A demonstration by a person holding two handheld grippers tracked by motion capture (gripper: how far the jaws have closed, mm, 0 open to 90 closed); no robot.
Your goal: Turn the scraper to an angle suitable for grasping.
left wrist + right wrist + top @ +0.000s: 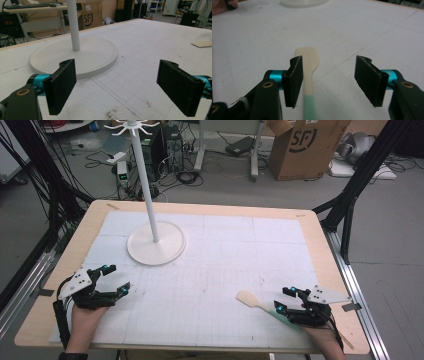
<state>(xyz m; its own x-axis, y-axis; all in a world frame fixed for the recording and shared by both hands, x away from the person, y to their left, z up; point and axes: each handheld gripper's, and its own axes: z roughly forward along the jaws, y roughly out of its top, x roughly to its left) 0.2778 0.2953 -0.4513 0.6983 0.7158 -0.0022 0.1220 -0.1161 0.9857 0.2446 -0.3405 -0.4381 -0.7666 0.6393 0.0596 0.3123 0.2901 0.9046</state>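
Stand point(155, 248) on the table point(310, 227) at far left, spatula point(253, 301) near right, just beside right gripper point(285, 299).

Cream spatula point(308, 58), mint-green handle; white stand point(155, 242)

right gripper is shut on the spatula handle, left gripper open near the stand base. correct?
Not quite. The right gripper is open: its fingers stand apart with the spatula lying flat on the table between them, as the right gripper view shows. The left gripper is open near the stand base.
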